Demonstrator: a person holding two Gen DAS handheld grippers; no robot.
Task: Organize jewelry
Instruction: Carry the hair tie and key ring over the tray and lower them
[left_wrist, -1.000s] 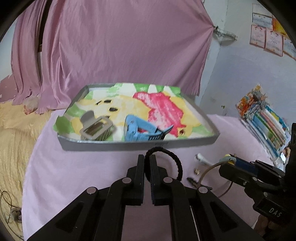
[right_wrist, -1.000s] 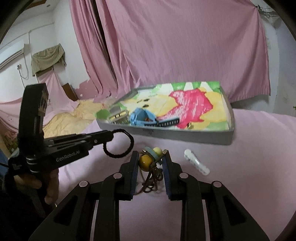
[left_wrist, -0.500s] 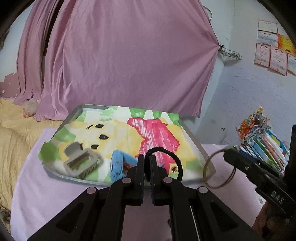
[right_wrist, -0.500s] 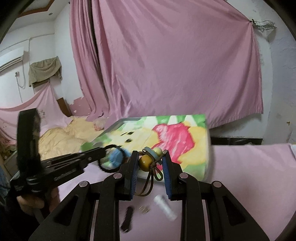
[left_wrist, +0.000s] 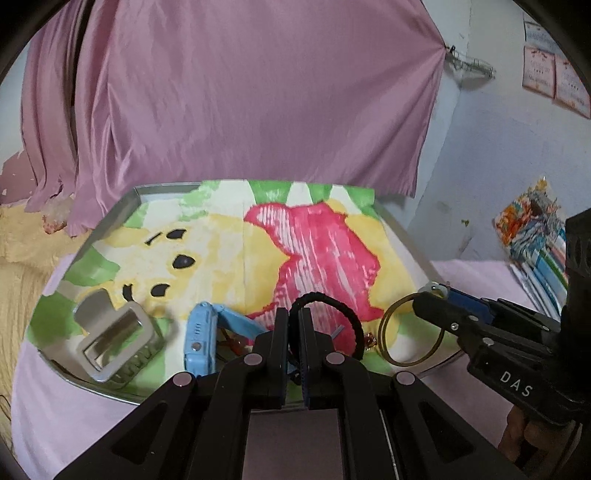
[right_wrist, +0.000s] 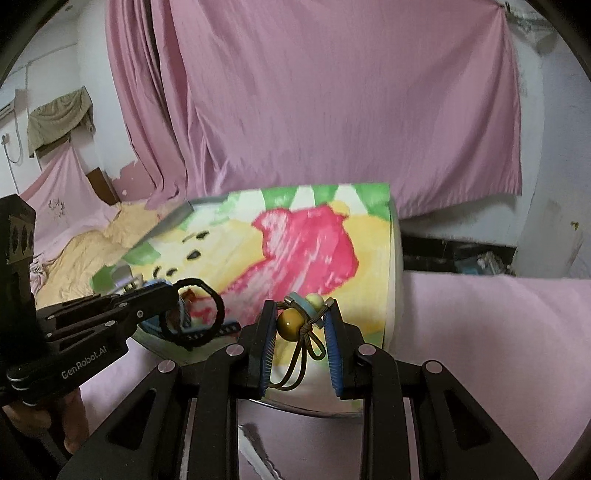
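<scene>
Left wrist view
My left gripper (left_wrist: 294, 325): the fingers are pinched nearly together on the black hair tie (left_wrist: 334, 314), whose loop stands up and arcs off to the right of the fingertips.
Where I am: I am holding it over the near edge of the tray (left_wrist: 406, 236).
Tray: a metal tray lined with a cartoon print in yellow, red and green, resting on the pink tablecloth (left_wrist: 66, 410).
In the tray: a silver claw clip (left_wrist: 114, 339) lies at the near left, and a blue claw clip (left_wrist: 210, 336) lies just right of it, partly hidden by my fingers.
My right gripper (left_wrist: 430, 299): it comes in from the right, with the thin brown loop of the beaded hair tie (left_wrist: 412, 332) hanging from its tip above the tray's near right corner.
Background: a pink curtain (left_wrist: 240, 92) hangs behind, and a stack of books (left_wrist: 535, 236) sits at the far right.

Right wrist view
My right gripper (right_wrist: 303, 315): the blue pads are clamped on the beaded hair tie (right_wrist: 295, 321), with its yellow and pale green beads between the tips and brown cord loops dangling below.
Where I am: I am over the tray's (right_wrist: 393, 258) near right part.
My left gripper (right_wrist: 173, 295): it reaches in from the left, clamping the black hair tie (right_wrist: 201, 314), whose ring hangs over the near left of the tray.
On the cloth below me: a blurred white object (right_wrist: 258, 454); I cannot tell what it is.
</scene>
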